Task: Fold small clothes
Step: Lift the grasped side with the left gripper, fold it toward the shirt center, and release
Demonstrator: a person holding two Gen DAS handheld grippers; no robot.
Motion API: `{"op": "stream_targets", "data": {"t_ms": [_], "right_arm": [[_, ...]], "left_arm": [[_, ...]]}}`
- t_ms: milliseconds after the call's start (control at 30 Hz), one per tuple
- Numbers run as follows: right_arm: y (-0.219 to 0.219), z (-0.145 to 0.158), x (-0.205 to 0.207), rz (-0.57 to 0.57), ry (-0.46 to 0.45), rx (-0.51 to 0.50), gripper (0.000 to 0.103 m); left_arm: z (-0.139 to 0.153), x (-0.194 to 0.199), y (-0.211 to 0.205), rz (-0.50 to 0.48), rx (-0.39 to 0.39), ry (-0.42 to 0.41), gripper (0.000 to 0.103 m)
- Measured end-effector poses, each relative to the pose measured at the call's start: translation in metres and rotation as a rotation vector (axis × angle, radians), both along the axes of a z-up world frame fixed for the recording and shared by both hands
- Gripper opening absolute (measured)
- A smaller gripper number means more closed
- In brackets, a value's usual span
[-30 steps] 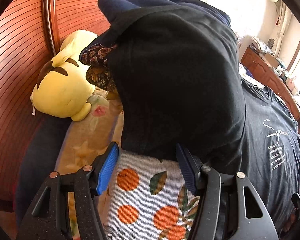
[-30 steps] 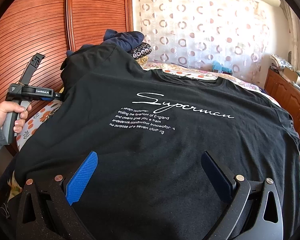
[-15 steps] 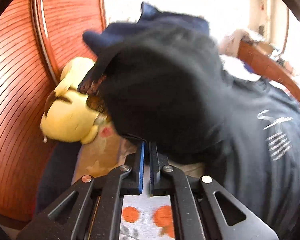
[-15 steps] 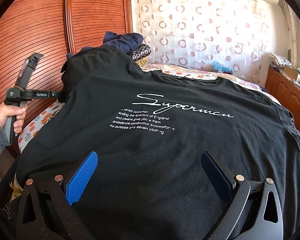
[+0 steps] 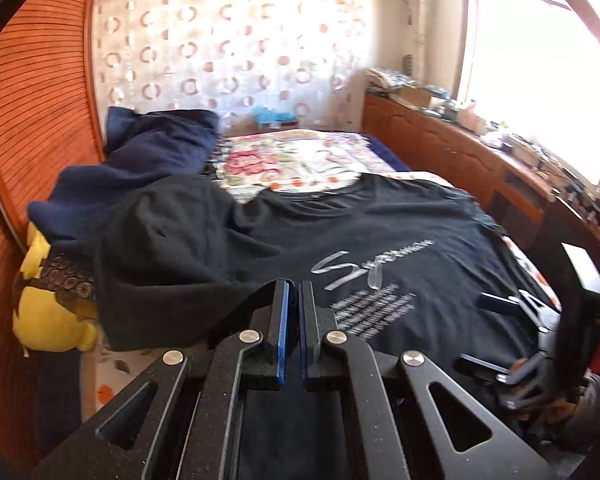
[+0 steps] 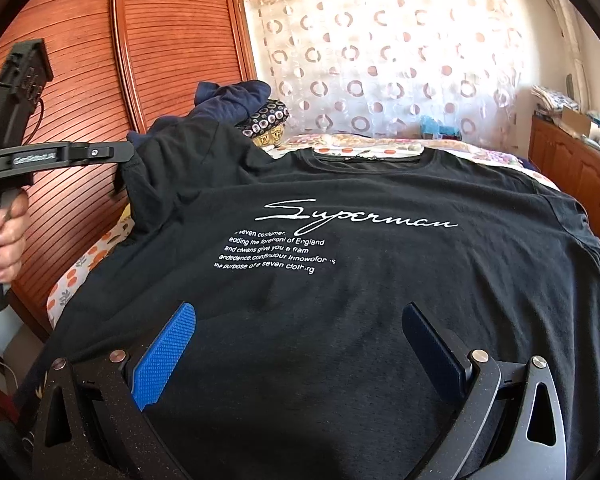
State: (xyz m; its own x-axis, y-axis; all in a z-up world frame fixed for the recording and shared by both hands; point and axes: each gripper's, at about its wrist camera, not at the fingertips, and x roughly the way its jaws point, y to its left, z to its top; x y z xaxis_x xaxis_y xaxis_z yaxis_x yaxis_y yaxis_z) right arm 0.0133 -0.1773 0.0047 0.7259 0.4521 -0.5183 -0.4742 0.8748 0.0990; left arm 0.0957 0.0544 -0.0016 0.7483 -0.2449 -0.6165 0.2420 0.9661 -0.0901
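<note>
Black cotton T-shirt with white "Superman" script lies face up across the bed, seen from the left wrist camera; its neckline points toward the patterned curtain. Left gripper has its blue-padded jaws pressed together, with the sleeve edge of the shirt pinched between them; the sleeve cloth rises off the bed in a taut ridge to the fingertips. Yellow plush toy sits at the bed's left edge against the wooden wardrobe door, partly under the sleeve and a heap of navy clothing. Right gripper shows at the lower right, blurred. Right wrist view: the T-shirt fills the frame, flat over the orange-print sheet, printed text legible and upright. Right gripper stands wide open over the lower hem area, nothing between its pads; whether the fingertips touch the cloth cannot be told. Left gripper is visible side-on at upper left, clamped on the sleeve, which is lifted clear of the sheet; a hand grasps its handle.
</note>
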Motion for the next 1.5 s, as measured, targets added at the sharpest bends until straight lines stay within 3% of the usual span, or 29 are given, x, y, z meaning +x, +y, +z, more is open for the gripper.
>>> {"op": "stream_targets", "data": {"t_ms": [133, 233, 300, 367, 400, 733, 1033, 1233, 1433, 1467, 1500], "right_arm": [[0.0, -0.001, -0.001, 0.002, 0.0, 0.005, 0.103], [0.001, -0.002, -0.002, 0.002, 0.002, 0.004, 0.103], [0.0, 0.0, 0.0, 0.003, 0.006, 0.0, 0.103], [0.001, 0.001, 0.001, 0.003, 0.012, -0.014, 0.103], [0.002, 0.003, 0.001, 0.002, 0.011, -0.024, 0.103], [0.026, 0.035, 0.017, 0.115, -0.025, -0.06, 0.102], [0.112, 0.046, 0.062, 0.311, 0.009, -0.056, 0.094], [0.188, 0.025, 0.091, 0.427, 0.077, -0.14, 0.071], [0.233, -0.002, 0.113, 0.448, 0.089, -0.288, 0.049], [0.236, -0.005, 0.115, 0.45, 0.087, -0.312, 0.04], [0.239, -0.008, 0.117, 0.453, 0.084, -0.332, 0.023]], "left_arm": [[0.007, -0.014, 0.005, -0.004, 0.002, -0.014, 0.01], [0.009, -0.021, 0.011, 0.033, 0.033, -0.03, 0.044], [0.005, -0.022, 0.02, 0.051, 0.043, -0.028, 0.054], [-0.005, -0.024, 0.03, 0.073, 0.056, -0.014, 0.076], [-0.011, -0.025, 0.036, 0.087, 0.058, -0.007, 0.078], [-0.071, -0.039, 0.088, 0.194, 0.03, 0.119, 0.078], [-0.073, -0.055, 0.114, 0.255, -0.017, 0.099, 0.078], [-0.076, -0.063, 0.127, 0.286, -0.026, 0.093, 0.078], [-0.085, -0.067, 0.133, 0.297, -0.032, 0.11, 0.078], [-0.086, -0.066, 0.132, 0.294, -0.032, 0.112, 0.078], [-0.086, -0.066, 0.132, 0.292, -0.031, 0.113, 0.078]]}}
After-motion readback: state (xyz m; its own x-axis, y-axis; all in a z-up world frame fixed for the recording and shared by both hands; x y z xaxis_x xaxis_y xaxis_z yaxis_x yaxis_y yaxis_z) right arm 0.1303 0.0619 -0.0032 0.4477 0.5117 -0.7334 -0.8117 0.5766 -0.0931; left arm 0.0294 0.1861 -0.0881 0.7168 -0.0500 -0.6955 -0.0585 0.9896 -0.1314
